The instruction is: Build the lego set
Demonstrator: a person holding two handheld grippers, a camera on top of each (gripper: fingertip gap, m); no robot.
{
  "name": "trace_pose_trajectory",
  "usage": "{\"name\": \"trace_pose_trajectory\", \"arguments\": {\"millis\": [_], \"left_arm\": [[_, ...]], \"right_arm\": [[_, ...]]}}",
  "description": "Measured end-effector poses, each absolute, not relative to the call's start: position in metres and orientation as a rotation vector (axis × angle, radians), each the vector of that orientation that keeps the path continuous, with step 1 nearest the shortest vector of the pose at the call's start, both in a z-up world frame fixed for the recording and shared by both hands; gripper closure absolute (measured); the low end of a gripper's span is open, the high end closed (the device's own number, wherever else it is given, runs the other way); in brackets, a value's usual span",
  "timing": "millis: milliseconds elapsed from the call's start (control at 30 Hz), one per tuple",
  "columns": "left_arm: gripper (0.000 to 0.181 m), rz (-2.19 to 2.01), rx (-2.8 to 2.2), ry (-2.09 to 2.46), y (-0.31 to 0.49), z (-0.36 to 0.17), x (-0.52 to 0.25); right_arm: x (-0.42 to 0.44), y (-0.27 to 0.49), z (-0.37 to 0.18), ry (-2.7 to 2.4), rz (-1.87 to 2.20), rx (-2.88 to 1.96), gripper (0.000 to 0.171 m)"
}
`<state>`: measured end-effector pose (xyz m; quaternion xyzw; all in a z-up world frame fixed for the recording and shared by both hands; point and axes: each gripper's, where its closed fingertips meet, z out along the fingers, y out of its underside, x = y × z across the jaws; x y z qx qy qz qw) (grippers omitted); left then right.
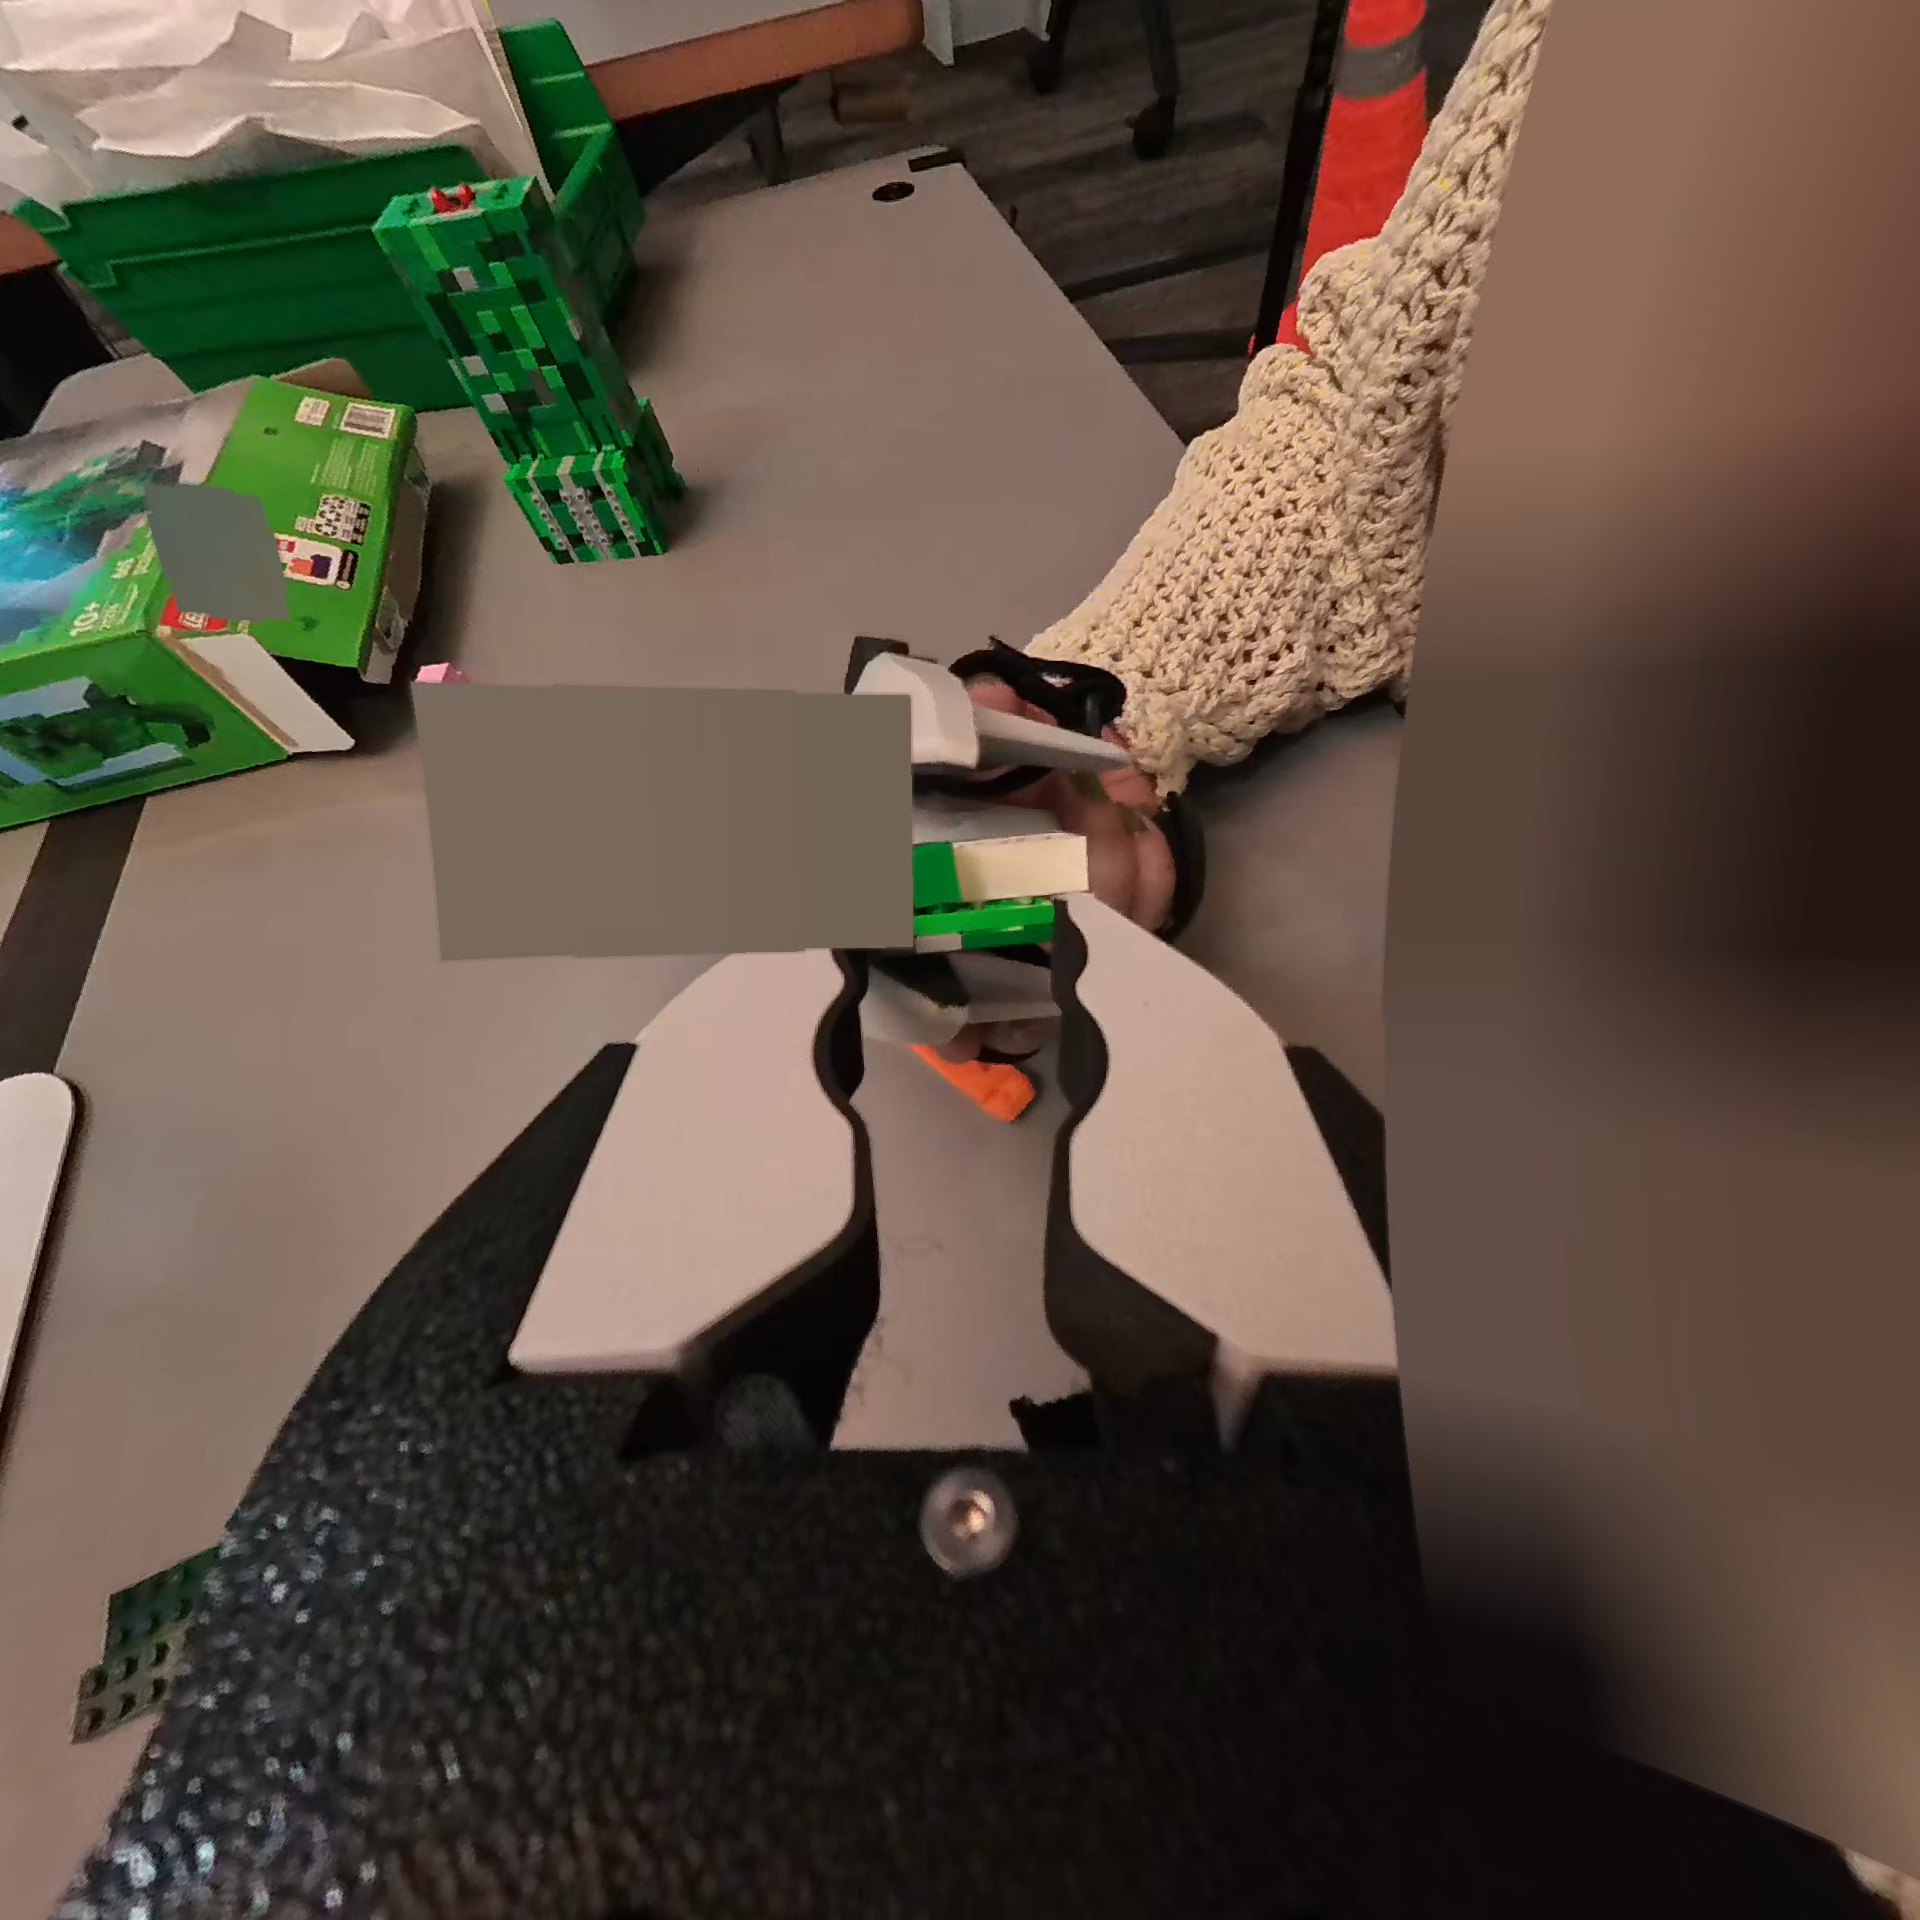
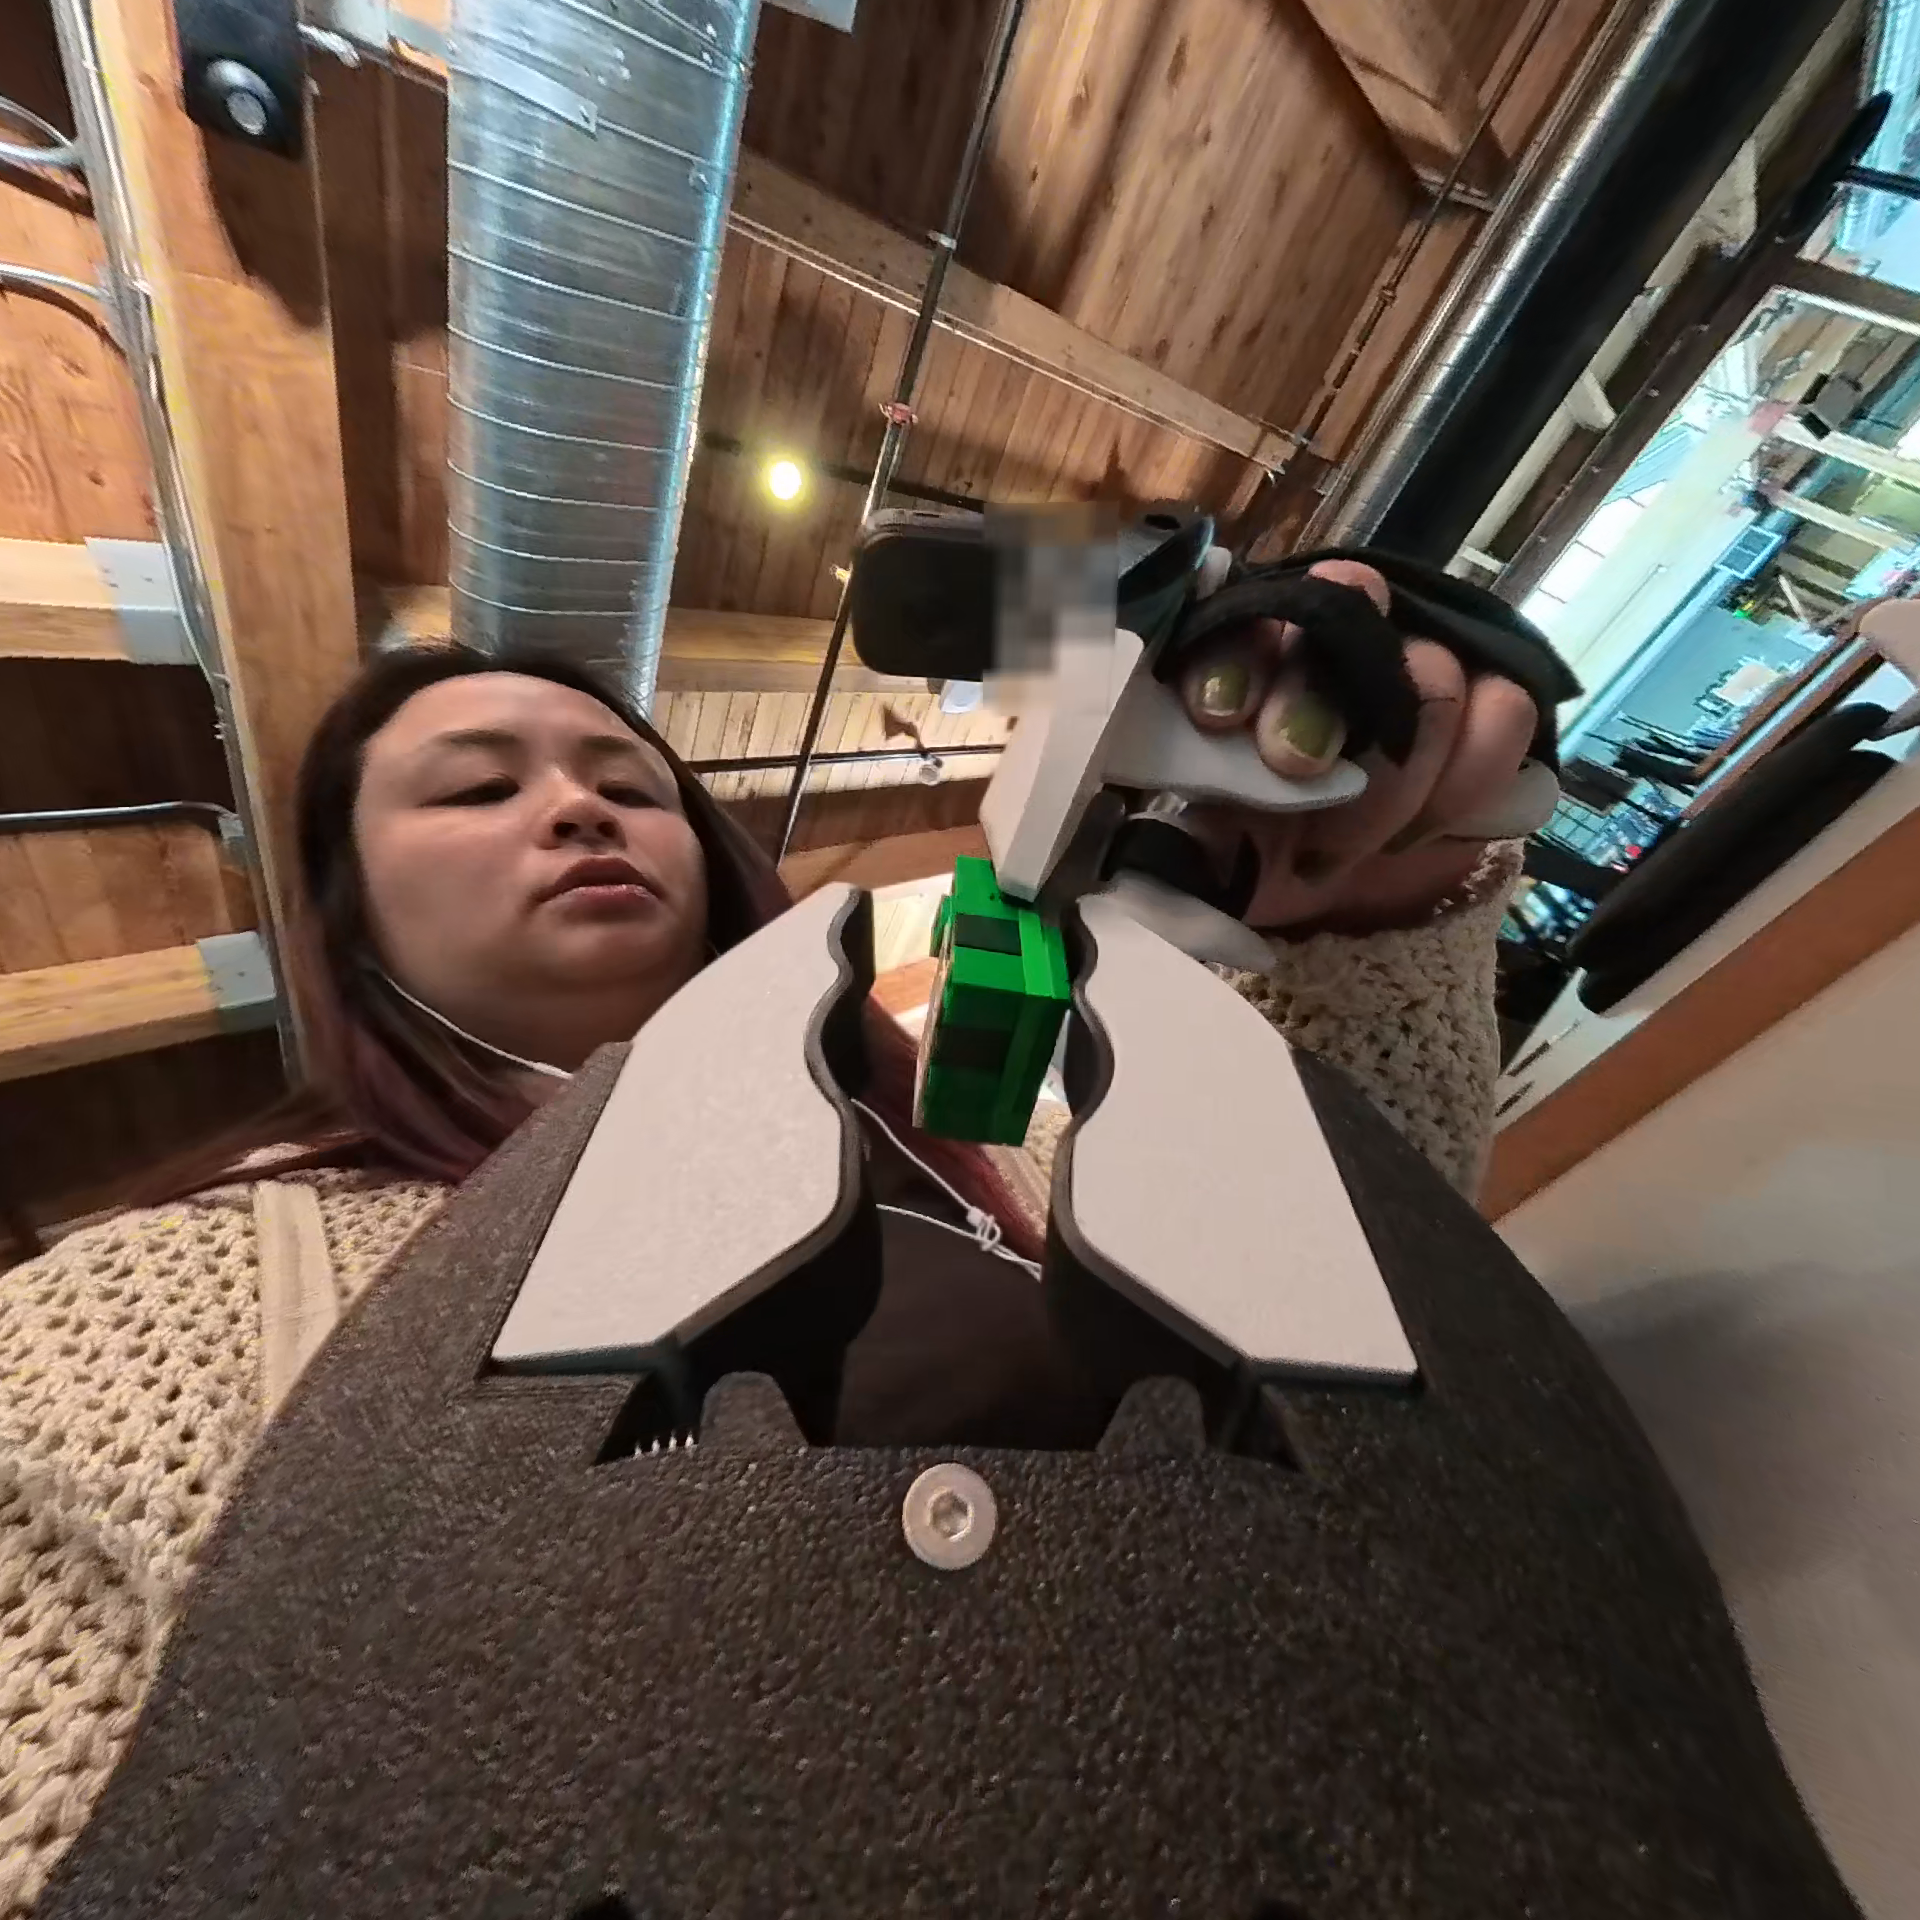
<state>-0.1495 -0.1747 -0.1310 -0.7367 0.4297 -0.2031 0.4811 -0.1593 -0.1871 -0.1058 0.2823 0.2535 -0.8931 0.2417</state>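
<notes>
In the right wrist view my right gripper points up, shut on a small green and black lego block that lies against its right finger. My left gripper is open; its right fingertip touches the same block. In the right wrist view one white finger of the left gripper rests on the block's top end. A cream piece sits on the block. A tall green lego tower stands on the grey table.
An orange piece lies on the table under the grippers. A dark green plate is at the near left edge. The green set box and a green bin stand at the left. A person's cream sleeve comes in from the right.
</notes>
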Motion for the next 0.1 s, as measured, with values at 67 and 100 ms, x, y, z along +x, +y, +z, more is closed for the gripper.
{"name": "trace_pose_trajectory", "arguments": {"millis": [67, 100], "left_arm": [[0.148, -0.496, -1.794, 1.048, -0.1736, -0.1317, -0.1493], [0.148, -0.499, -1.793, 1.047, -0.1731, -0.1321, -0.1492]], "right_arm": [[-0.1593, -0.1856, -0.1065, 0.678, -2.445, 0.769, 0.14], [-0.1593, -0.1852, -0.1071, 0.676, -2.445, 0.769, 0.14]]}}
